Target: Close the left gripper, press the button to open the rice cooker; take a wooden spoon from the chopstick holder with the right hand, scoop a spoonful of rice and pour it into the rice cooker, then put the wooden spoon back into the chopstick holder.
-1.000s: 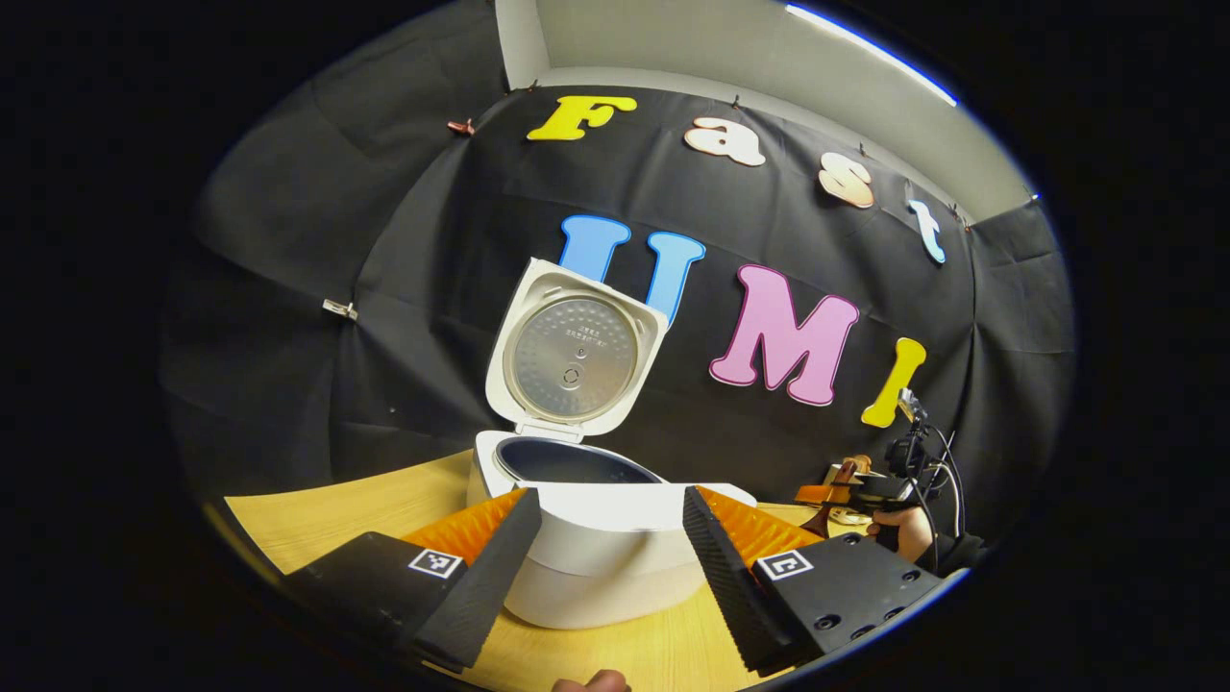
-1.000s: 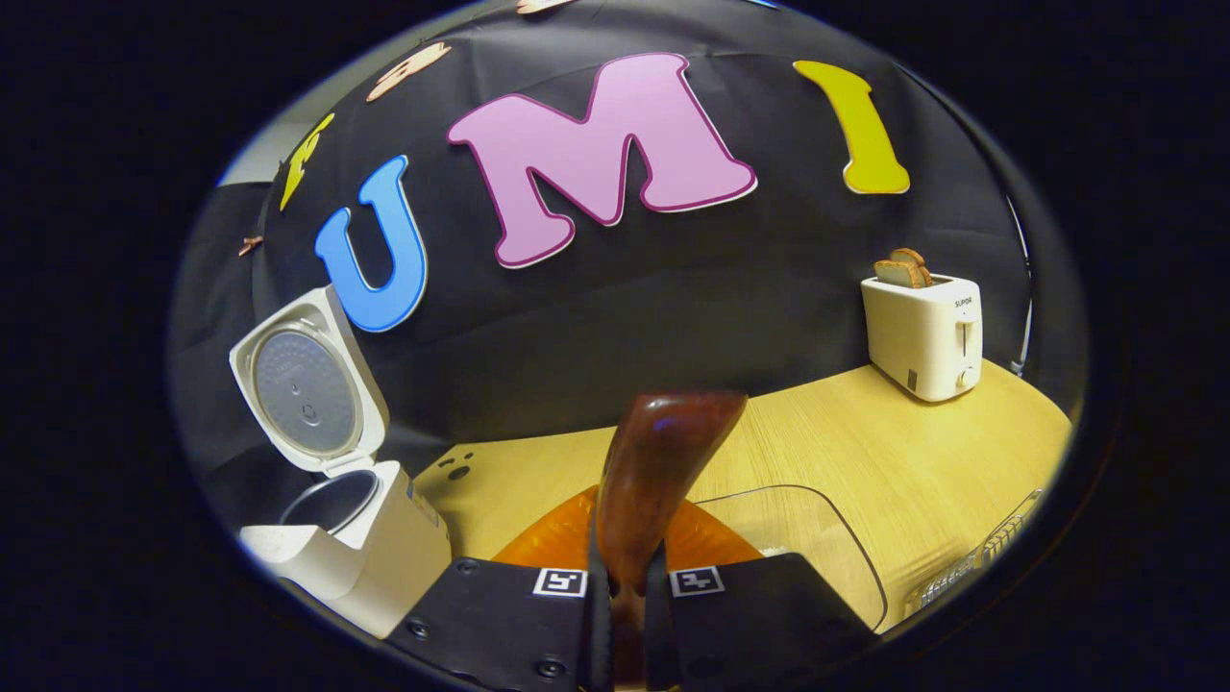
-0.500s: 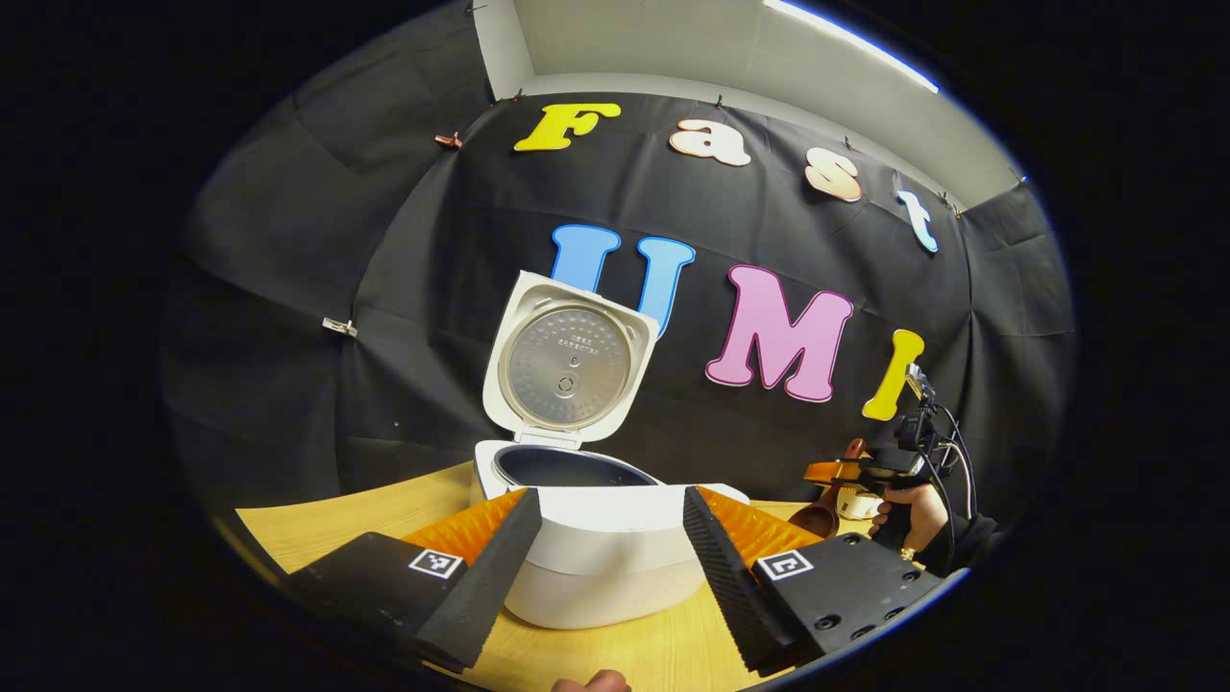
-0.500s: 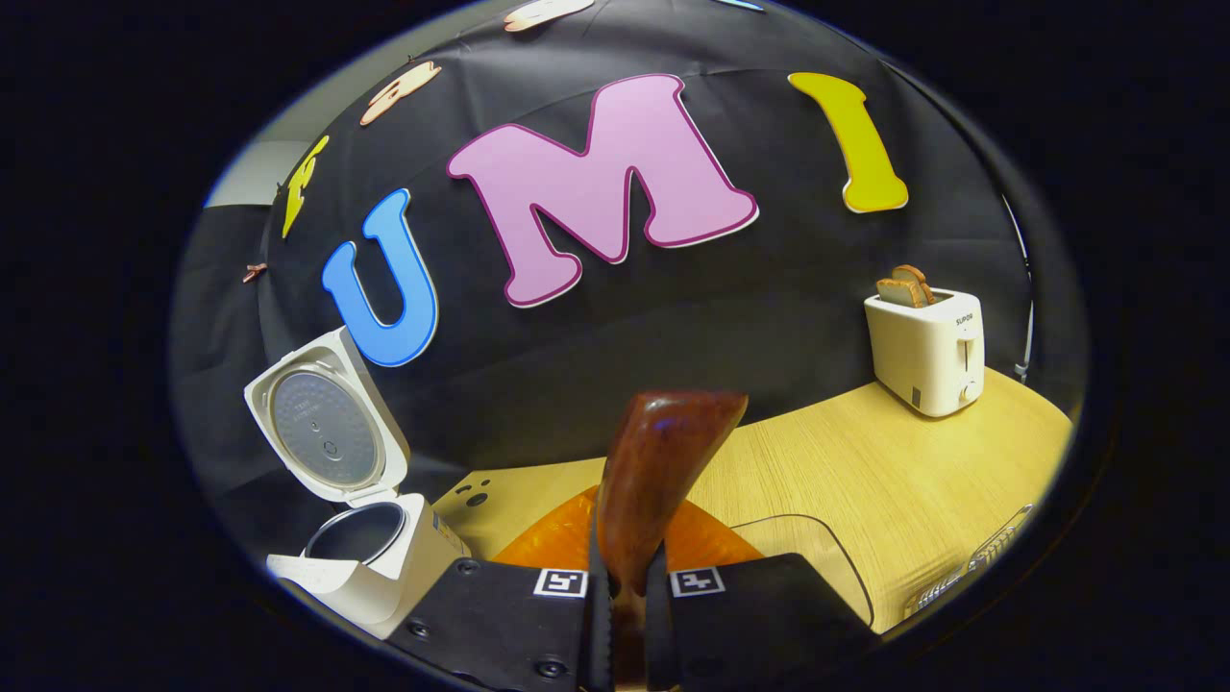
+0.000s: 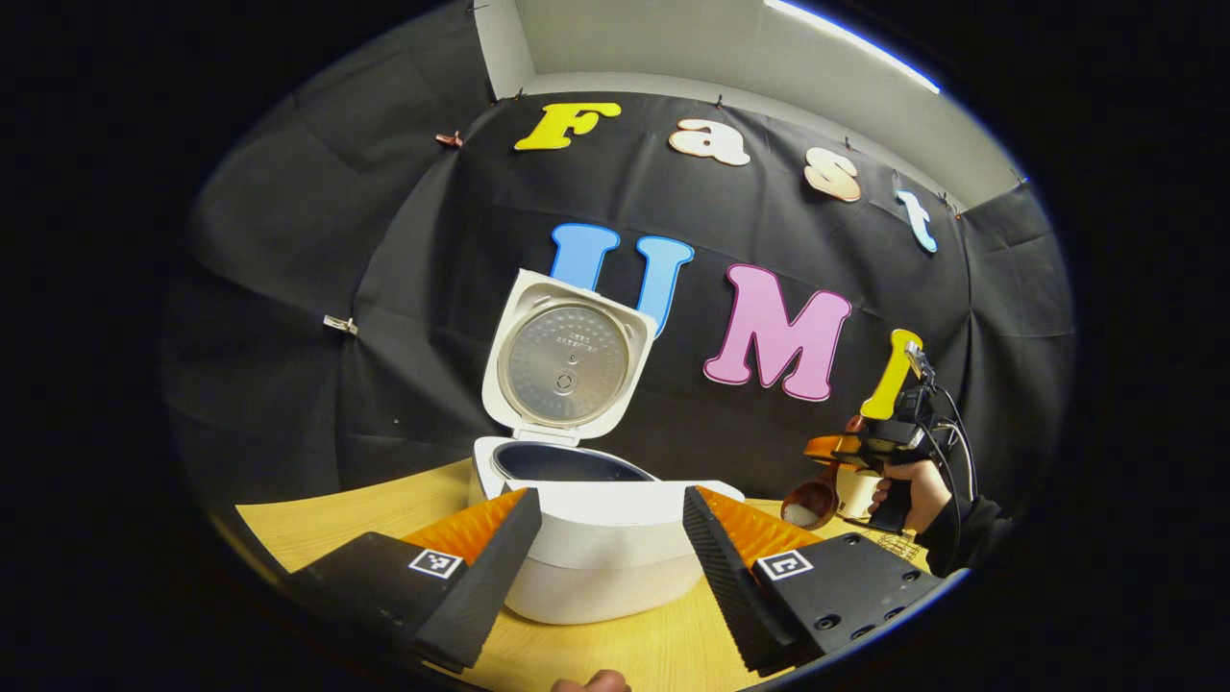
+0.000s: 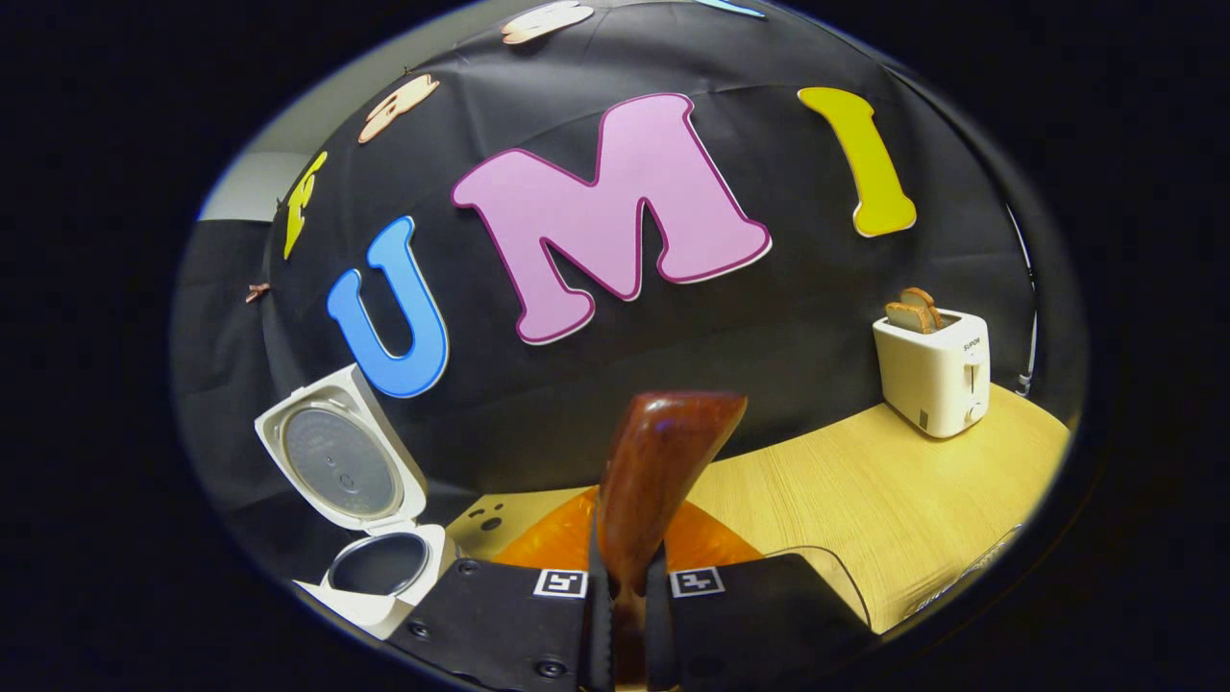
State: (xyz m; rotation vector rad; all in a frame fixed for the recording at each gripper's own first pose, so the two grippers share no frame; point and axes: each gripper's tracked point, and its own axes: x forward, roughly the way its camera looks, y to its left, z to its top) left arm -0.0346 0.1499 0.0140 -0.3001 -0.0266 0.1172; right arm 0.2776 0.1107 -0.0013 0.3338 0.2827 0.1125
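Rice cooker (image 5: 596,548) sitting on bench (image 5: 346,514), lid standing open. Left tool (image 5: 605,557) hovering released before cooker, fingers spread either side. Right tool (image 6: 627,615) clenching wooden spoon (image 6: 653,481) handle, right of cooker; spoon bowl carrying rice (image 5: 799,514). Toaster (image 6: 934,370) sitting far right of cooker.

1. A recording booth set up as a mock kitchen: black cloth wall (image 6: 673,365) clipped up behind, plain grey room wall above it.
2. Kitchen props on a wooden table (image 6: 865,509): an open rice cooker (image 5: 596,538) and a toaster (image 6: 937,370) holding bread.
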